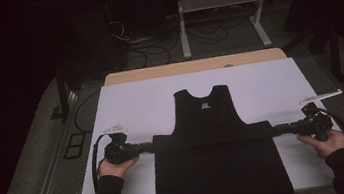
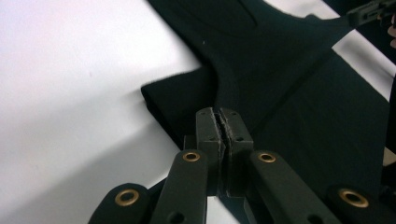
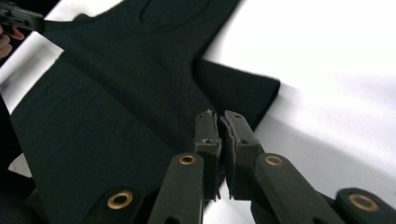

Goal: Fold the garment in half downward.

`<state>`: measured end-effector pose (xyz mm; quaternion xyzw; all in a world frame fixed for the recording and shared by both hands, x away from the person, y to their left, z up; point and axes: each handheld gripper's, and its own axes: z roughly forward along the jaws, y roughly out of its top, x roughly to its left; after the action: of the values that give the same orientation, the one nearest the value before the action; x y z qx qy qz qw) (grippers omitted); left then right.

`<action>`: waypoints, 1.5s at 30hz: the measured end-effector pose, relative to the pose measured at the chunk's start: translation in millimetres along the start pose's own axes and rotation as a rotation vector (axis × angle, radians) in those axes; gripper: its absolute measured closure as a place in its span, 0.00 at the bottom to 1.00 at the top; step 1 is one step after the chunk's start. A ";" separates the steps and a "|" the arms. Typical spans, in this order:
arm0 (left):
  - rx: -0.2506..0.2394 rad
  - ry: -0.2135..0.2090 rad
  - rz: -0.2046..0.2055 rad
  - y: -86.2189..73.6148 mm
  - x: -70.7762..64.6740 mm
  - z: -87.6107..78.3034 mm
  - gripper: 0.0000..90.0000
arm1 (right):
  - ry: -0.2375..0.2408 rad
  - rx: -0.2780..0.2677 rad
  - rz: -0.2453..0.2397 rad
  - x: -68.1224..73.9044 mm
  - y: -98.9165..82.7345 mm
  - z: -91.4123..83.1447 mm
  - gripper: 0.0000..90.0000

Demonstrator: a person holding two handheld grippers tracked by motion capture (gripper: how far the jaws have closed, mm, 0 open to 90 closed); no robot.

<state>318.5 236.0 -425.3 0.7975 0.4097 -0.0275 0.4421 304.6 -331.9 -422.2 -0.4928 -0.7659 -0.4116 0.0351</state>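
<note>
A black sleeveless top [image 1: 203,118] lies flat on the white sheet [image 1: 131,107], neckline toward the far side. Its lower half is a wide dark block [image 1: 220,171] that reaches the near edge. My left gripper [image 1: 149,147] is shut on the cloth at the top's left side, where the narrow and wide parts meet. Up close, the left gripper [image 2: 223,122] has its pads pressed together on a pinch of black fabric [image 2: 280,79]. My right gripper [image 1: 278,129] mirrors it on the right side, and close up the right gripper [image 3: 219,122] is shut on the fabric [image 3: 116,93].
A wooden table edge [image 1: 191,66] shows beyond the white sheet. Behind it stand a white metal frame [image 1: 218,0] and loose cables [image 1: 153,49] on the floor. Dark stands flank the table on both sides. Bare white sheet surrounds the top.
</note>
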 end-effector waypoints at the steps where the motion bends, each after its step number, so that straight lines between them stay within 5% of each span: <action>1: 0.011 -0.001 0.002 -0.7 -0.1 0.6 0.96 | 0.000 0.009 0.006 -0.8 -1.7 0.8 0.93; 15: 0.080 0.011 -0.025 -5.0 4.3 9.2 0.96 | 0.010 0.101 0.032 -2.6 -11.0 10.3 0.92; 34: 0.131 0.012 -0.031 -6.1 6.6 16.9 0.94 | -0.014 0.135 0.043 -4.1 -11.0 16.1 0.89; 39: 0.123 0.019 -0.024 -6.1 6.7 15.6 0.89 | -0.043 0.117 0.045 -4.3 -10.5 9.6 0.82; 45: 0.087 0.031 -0.018 -5.3 7.0 11.8 0.70 | -0.072 0.073 0.031 -4.5 -10.3 3.8 0.68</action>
<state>323.3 233.3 -438.9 0.8124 0.4223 -0.0368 0.4004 300.1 -334.5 -433.0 -0.5175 -0.7733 -0.3648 0.0318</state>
